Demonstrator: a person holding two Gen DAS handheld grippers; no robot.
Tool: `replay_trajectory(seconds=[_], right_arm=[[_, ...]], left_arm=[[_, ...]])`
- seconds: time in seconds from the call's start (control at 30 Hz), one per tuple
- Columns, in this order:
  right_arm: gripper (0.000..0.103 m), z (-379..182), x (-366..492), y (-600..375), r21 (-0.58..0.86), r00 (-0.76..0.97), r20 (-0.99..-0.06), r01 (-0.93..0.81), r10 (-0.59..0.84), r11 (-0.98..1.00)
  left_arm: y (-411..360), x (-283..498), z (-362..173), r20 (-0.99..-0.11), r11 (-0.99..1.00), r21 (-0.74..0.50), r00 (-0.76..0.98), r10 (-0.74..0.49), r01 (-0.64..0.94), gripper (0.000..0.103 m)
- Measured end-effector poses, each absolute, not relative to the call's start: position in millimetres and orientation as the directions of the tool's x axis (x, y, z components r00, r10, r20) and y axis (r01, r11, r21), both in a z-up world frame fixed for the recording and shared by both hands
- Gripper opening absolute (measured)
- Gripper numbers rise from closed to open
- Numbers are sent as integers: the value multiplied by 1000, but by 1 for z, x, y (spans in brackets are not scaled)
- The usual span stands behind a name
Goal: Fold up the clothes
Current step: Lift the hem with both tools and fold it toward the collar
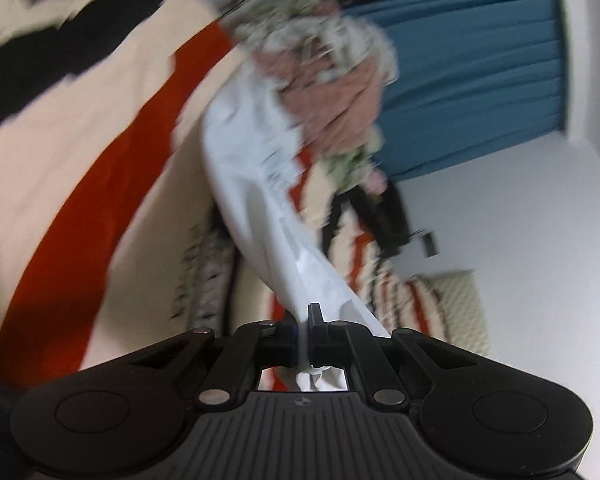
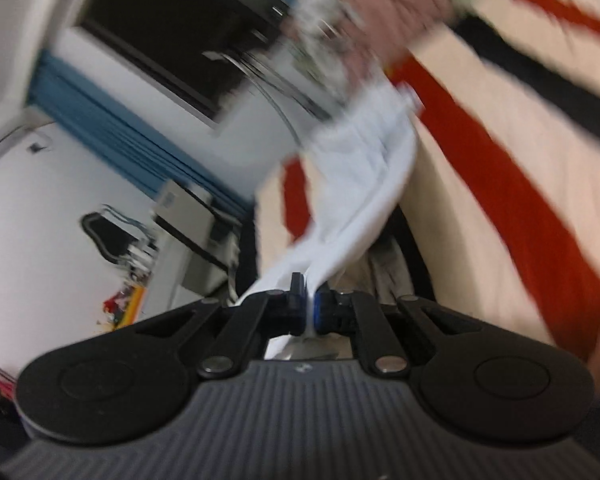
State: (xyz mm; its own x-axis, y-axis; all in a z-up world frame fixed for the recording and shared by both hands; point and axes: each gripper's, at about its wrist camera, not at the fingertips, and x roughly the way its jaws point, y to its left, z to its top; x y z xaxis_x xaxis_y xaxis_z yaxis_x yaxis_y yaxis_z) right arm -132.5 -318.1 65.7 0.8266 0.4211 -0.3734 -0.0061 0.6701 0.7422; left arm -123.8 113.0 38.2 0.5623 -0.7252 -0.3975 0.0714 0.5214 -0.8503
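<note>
While clamped, garment (image 1: pixel 256 184) between tongs (image 1: pixel 303 332).

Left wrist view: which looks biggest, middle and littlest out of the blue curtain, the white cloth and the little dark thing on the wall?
1. White cloth, but it sits close to the camera, so top spot is unsure.
2. Blue curtain, nearly alike in area.
3. Dark wall thing, clearly littlest.
</note>
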Motion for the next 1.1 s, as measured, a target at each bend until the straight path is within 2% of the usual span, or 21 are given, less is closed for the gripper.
replay_trajectory(seconds=[0.17,0.4,0.53,0.7,0.93,1.1], right_arm=[[7,95,-168,-329,716,832,-344,-68,436,695],[7,25,-182,-321,707,740,-502,54,448,705],[7,3,-147,-325,743,713,-538,149,450,653],[7,-4,-65,-333,747,742,-541,208,396,631],[7,-41,60,-344,748,818,-480,193,316,636],[7,-64,102,-334,610,862,-437,73,258,789]], left_arm=[[107,-169,69,-414,560,-821,562,-716,109,5],[102,-198,9,-548,606,-795,461,-698,-28,4],[103,-155,-5,-619,629,-764,439,-652,-143,5],[75,-44,7,-682,707,-690,470,-561,-156,5],[32,72,-1,-633,824,-566,646,-426,-11,5],[10,103,-36,-594,874,-482,709,-380,64,5]])
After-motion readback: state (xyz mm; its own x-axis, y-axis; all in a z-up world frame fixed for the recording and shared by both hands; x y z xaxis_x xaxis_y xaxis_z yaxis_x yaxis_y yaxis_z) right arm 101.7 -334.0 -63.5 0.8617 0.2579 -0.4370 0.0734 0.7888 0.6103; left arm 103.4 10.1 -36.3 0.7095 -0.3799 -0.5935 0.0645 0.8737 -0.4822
